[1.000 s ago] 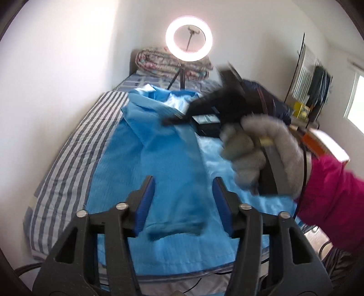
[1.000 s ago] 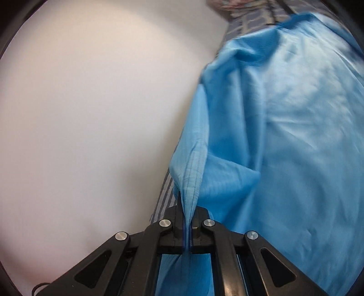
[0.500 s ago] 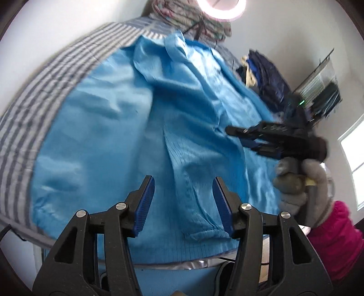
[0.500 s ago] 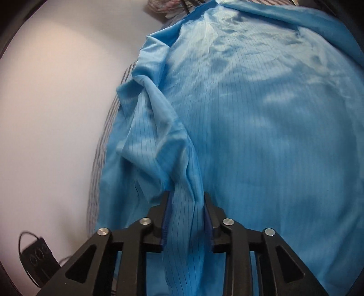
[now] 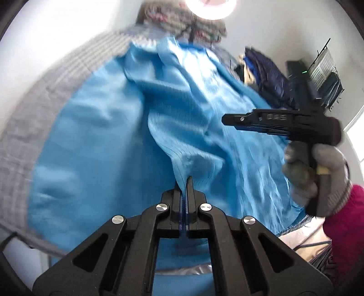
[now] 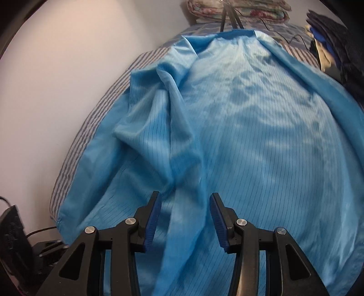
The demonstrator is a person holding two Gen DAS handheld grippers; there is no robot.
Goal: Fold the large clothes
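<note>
We see the blue garment (image 6: 261, 141) spread across the striped bed (image 6: 95, 113), one sleeve bunched along its left side. The left gripper (image 5: 184, 182) has its jaws clamped together on a raised fold of that garment, the cloth pinched between the pads. The right gripper (image 6: 185, 205) has just been opening; its jaws stand partly apart, with the garment below the pads (image 6: 152, 218) but not pressed. A gloved hand (image 5: 318, 173) carries it.

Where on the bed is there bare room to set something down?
Only the striped sheet shows bare: a strip between the blue garment and the wall, and a patch beyond the collar before the folded quilt. The far right is crowded with dark clothes.
</note>
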